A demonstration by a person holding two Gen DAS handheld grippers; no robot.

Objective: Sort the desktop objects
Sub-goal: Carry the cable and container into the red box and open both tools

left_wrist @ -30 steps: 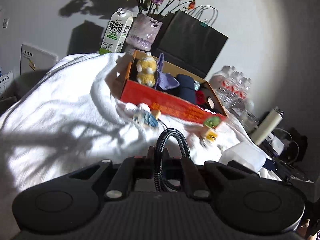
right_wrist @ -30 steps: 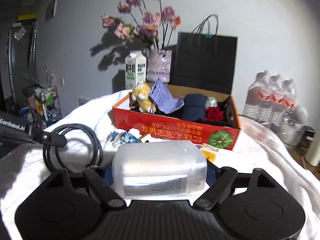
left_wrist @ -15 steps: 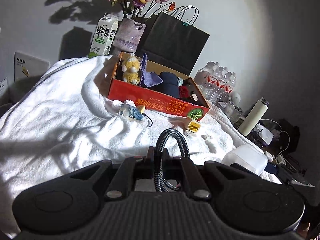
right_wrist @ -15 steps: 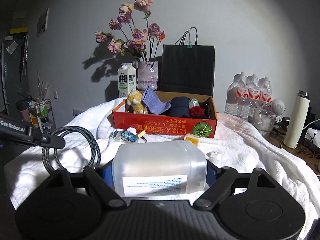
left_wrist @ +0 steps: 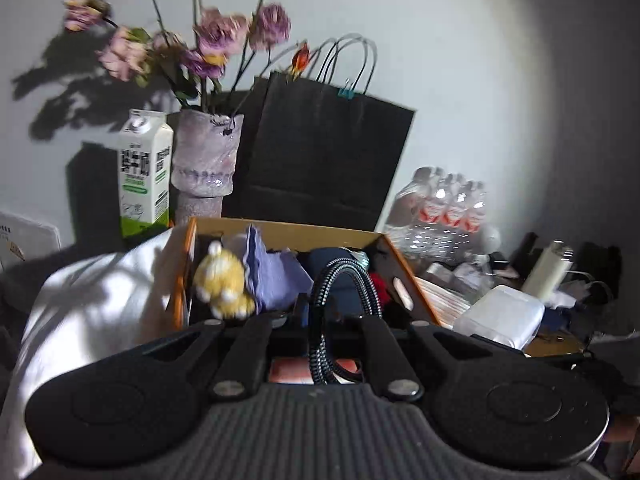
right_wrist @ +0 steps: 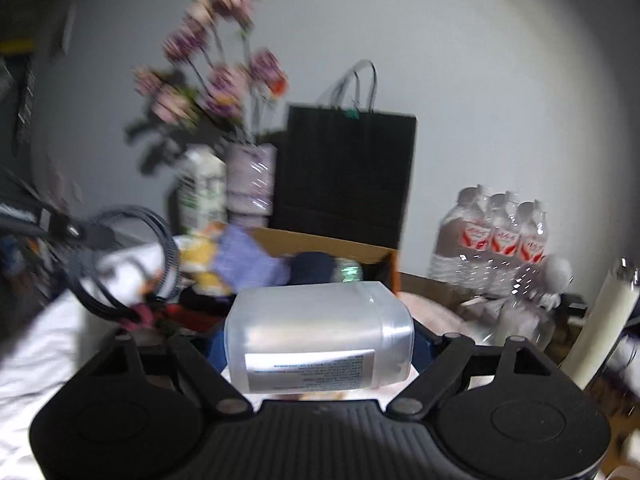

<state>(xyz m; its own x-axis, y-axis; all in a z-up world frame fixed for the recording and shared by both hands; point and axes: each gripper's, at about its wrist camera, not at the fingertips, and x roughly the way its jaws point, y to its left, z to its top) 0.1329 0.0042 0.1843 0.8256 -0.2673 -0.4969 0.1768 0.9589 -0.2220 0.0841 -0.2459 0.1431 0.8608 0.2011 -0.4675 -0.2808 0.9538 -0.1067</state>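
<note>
My left gripper [left_wrist: 320, 324] is shut on a black braided cable [left_wrist: 340, 284] whose loop arches up between the fingers, just in front of the orange cardboard box [left_wrist: 412, 280]. The box holds a yellow plush toy [left_wrist: 224, 280], a purple cloth [left_wrist: 272, 276] and dark items. My right gripper [right_wrist: 320, 340] is shut on a translucent plastic jar [right_wrist: 320, 336] lying sideways, its label facing me, before the box [right_wrist: 320, 246]. The jar also shows at the right of the left wrist view [left_wrist: 500, 316]. The cable shows at the left of the right wrist view [right_wrist: 168, 248].
Behind the box stand a milk carton [left_wrist: 144, 172], a vase of purple flowers [left_wrist: 206, 160] and a black paper bag [left_wrist: 328, 152]. A pack of water bottles [right_wrist: 496, 252] and a white thermos [right_wrist: 604, 320] are to the right. A white towel [left_wrist: 92, 304] covers the table.
Both grippers have moved forward and up towards the box, which now fills more of each view. The small items on the towel in front of the box are out of sight. Both grips are unchanged.
</note>
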